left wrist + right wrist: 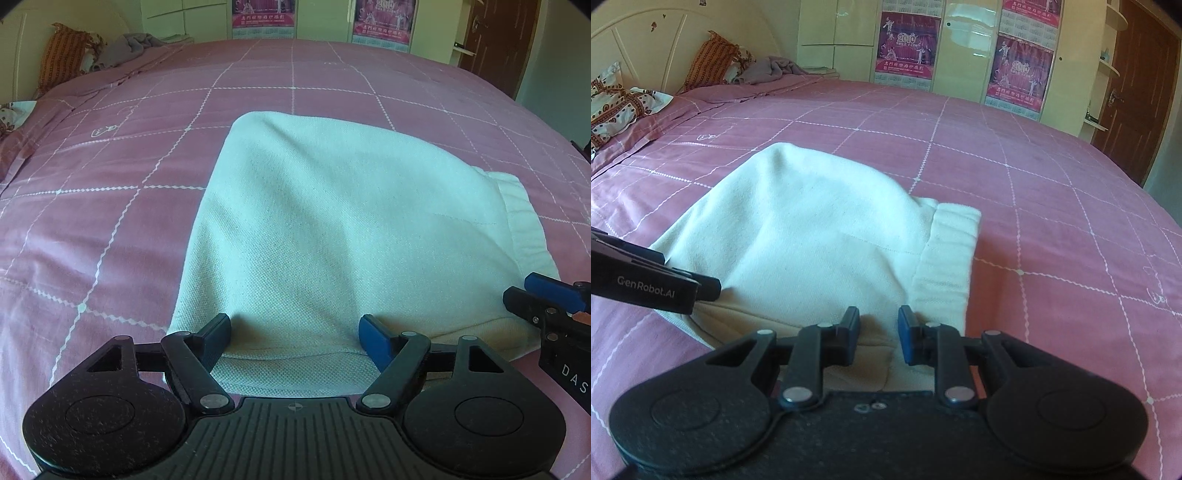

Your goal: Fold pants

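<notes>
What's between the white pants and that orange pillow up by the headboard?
Only bare pink bedspread lies between the pants and the orange pillow, shown in the right wrist view.

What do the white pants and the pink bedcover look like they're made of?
The pants look like a soft knitted cotton, matte, with a fine pebbled weave and a ribbed band. The bedcover seems a thin woven cloth, smooth and matte, with white grid lines.

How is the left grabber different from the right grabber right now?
The left gripper has its jaws spread wide; the right gripper has a much narrower gap. The left gripper sits at the pants' left near corner; the right gripper sits near the ribbed waistband side. Both are open, both have one blue pad, and both sit at the near edge of the cloth on the pink bed.
</notes>
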{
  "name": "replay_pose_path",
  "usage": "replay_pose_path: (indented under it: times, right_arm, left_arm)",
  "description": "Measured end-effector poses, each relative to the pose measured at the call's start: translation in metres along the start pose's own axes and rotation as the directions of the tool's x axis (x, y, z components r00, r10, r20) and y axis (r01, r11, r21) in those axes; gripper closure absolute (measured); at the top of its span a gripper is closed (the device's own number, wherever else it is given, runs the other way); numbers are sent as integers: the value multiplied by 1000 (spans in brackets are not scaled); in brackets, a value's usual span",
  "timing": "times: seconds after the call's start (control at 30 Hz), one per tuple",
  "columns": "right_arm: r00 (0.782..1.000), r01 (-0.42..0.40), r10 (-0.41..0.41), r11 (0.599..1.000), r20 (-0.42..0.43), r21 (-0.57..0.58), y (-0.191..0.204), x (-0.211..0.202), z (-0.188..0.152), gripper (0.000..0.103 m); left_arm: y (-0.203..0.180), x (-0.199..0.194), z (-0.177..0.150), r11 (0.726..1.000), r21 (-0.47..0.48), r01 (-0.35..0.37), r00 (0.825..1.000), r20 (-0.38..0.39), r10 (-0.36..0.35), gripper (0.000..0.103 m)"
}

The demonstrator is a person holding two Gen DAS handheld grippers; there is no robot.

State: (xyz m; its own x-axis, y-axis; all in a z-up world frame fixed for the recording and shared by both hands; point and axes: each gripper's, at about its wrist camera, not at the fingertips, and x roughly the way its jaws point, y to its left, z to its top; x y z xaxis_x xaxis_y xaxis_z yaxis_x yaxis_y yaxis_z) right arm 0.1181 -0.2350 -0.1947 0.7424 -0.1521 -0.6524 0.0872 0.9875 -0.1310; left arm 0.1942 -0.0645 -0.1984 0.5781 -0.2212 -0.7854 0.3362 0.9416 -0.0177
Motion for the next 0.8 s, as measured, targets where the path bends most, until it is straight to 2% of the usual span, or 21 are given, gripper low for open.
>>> replay_pose_path:
  times: [0.43,0.8]
  right_arm:
    - [1000,-18,17,998,18,61,-4,-6,-9,80]
    - [1000,-8,7,998,17,59,-1,-8,-11,80]
  left_arm:
    - [-1,-4,-5,1000,4,-3,1000,9,3,27]
    - [-1,-4,-6,1000,1,0,1000,13,0,27]
